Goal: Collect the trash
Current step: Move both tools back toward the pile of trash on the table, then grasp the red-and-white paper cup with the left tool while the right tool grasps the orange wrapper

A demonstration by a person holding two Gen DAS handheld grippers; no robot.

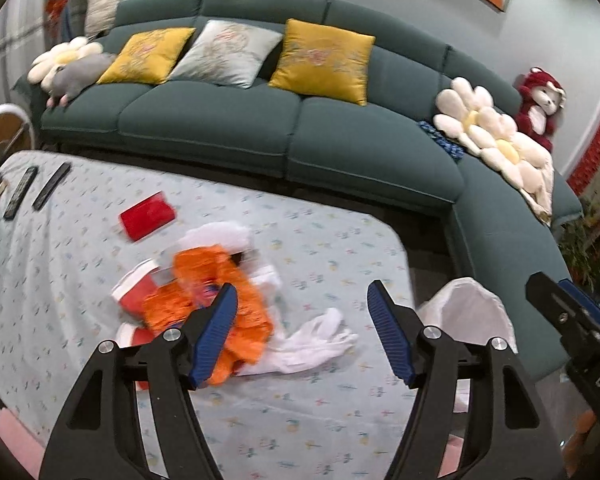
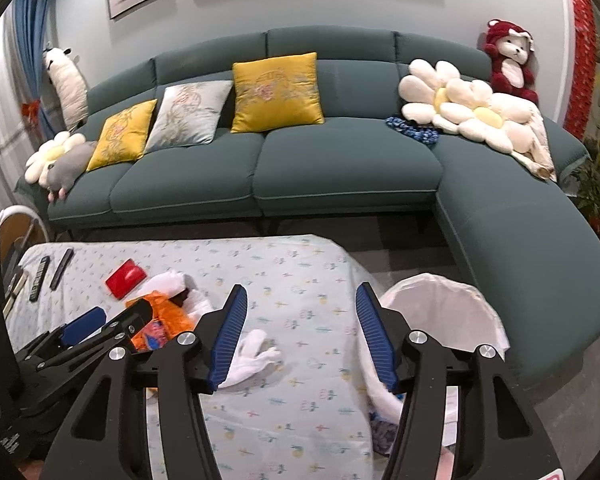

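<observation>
A pile of trash lies on the cloth-covered table (image 1: 320, 248): orange wrappers (image 1: 208, 280), crumpled white tissue (image 1: 316, 344) and red-and-white paper cups (image 1: 134, 292). My left gripper (image 1: 302, 300) is open and empty just above the pile, its left finger over the orange wrappers. My right gripper (image 2: 300, 308) is open and empty above the table's right part, with the white tissue (image 2: 252, 352) by its left finger. A bin lined with a white bag (image 2: 440, 312) stands beside the table's right edge; it also shows in the left wrist view (image 1: 468, 312).
A red box (image 1: 148, 216) and two black remotes (image 1: 36, 192) lie at the table's far left. A green corner sofa (image 2: 340, 168) with cushions and plush toys runs behind and to the right. Plants (image 2: 596, 192) stand at far right.
</observation>
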